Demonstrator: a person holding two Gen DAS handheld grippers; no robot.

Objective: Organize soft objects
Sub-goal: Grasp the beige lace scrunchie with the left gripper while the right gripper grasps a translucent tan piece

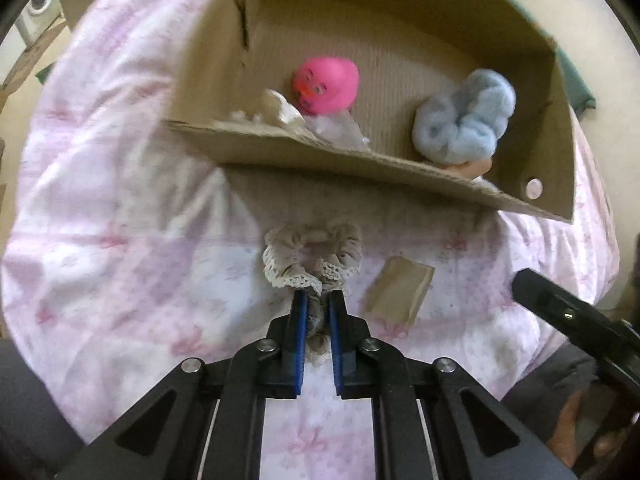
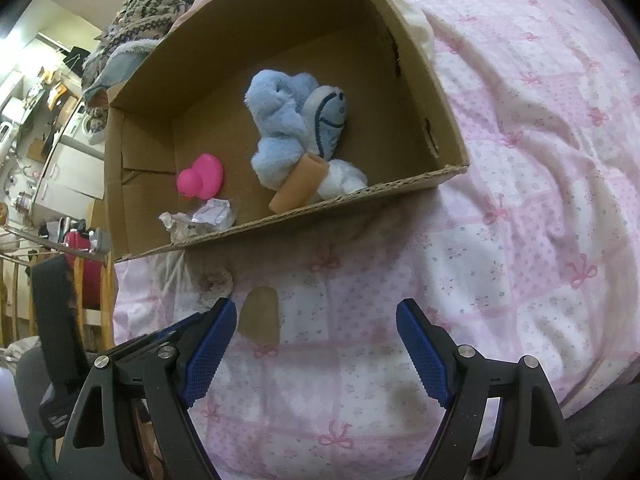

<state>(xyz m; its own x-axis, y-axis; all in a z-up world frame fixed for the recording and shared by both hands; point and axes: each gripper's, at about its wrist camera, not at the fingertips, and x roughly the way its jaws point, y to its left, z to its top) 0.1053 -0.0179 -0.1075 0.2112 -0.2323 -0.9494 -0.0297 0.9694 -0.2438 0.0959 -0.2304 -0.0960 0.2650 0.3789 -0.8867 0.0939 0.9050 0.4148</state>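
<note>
Soft objects are partly sorted: the blue plush [image 2: 280, 128] and pink duck [image 2: 202, 178] already lie in the cardboard box [image 2: 448, 120]. The left gripper [image 1: 318, 300] is clamped on the lace scrunchie [image 1: 312, 256] (not yet boxed); the right gripper [image 2: 316, 320] gapes wide and empty, and the tan pad [image 2: 260, 316] lies on the bedspread [image 2: 520, 200].

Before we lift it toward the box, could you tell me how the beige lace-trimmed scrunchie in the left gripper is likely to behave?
The scrunchie is gathered fabric, so it will probably flop and dangle from the left gripper, which pinches only one bunched edge. It looks light for its size. The lace trim might snag on the cardboard box rim.
</note>
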